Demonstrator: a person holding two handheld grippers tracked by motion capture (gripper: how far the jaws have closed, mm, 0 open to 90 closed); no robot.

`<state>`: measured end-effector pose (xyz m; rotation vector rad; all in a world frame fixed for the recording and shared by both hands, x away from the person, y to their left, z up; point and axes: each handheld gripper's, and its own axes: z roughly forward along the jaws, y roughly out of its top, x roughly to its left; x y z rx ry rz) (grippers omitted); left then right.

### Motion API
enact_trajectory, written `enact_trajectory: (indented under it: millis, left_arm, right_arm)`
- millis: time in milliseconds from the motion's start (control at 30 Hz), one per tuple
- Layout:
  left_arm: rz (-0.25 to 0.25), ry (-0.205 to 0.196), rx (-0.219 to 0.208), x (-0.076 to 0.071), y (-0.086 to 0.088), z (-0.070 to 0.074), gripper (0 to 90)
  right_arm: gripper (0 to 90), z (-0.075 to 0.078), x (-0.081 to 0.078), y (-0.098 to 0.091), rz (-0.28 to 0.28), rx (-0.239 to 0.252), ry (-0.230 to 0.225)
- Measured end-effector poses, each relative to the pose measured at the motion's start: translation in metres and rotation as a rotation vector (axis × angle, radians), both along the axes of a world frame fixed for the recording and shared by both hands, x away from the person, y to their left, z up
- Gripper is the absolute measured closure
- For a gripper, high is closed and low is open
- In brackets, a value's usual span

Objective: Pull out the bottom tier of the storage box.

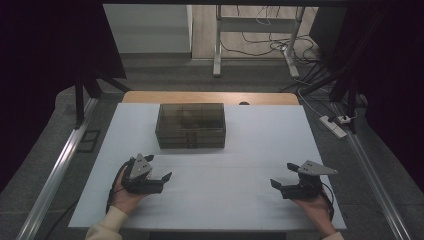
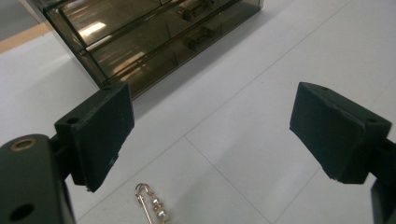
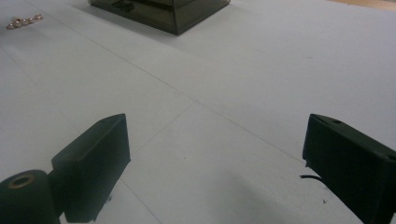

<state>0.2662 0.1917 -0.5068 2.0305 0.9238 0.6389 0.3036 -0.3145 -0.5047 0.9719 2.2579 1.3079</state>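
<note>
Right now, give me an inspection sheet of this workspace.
Surface: white table, faint seam lines, bare between the hands.
Job's things: smoky drawer box, drawers shut; gold pearl pin lying flat on the table near the left tongs.
Clutter: nothing seen.
Grippers: left tongs open, empty; right tongs open, empty.
Cables: black cable trailing from the left hand; floor wires and power strip.
Surroundings: dark curtains, desk legs behind.

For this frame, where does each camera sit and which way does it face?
High view: above the person's side, facing forward and down on the white table; both hands, left gripper, right gripper.
Left gripper view: along its open jaws toward the drawer box, brooch below.
Right gripper view: along its open jaws across the table.
All share the drawer box.
</note>
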Motion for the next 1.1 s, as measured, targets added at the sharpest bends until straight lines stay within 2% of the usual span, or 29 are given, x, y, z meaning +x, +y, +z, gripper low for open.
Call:
enact_trajectory:
  millis: [33, 267, 400, 567, 867, 1100]
  left_arm:
    - [-0.002, -0.007, 0.018, 0.001, -0.002, 0.000, 13.3]
    - [-0.014, -0.032, 0.073, 0.001, -0.005, -0.002, 13.9]
    - [-0.028, -0.057, 0.128, 0.001, -0.009, -0.003, 14.1]
    - [-0.038, -0.069, 0.151, 0.002, -0.014, -0.003, 14.4]
    - [-0.049, -0.095, 0.169, 0.003, -0.018, -0.002, 15.7]
    - [-0.059, -0.113, 0.207, 0.004, -0.024, 0.000, 15.7]
  right_arm:
    - [7.2, 0.000, 0.000, 0.000, 0.004, -0.001, 0.001]
    - [7.2, 0.000, -0.002, 0.000, 0.008, -0.003, 0.000]
    - [7.2, -0.002, 0.000, 0.001, 0.011, -0.013, 0.010]
    - [7.2, -0.003, 0.000, 0.002, 0.008, -0.014, 0.011]
    - [7.2, -0.003, -0.001, 0.001, 0.014, -0.026, 0.015]
    - [7.2, -0.004, -0.001, 0.001, 0.009, -0.028, 0.018]
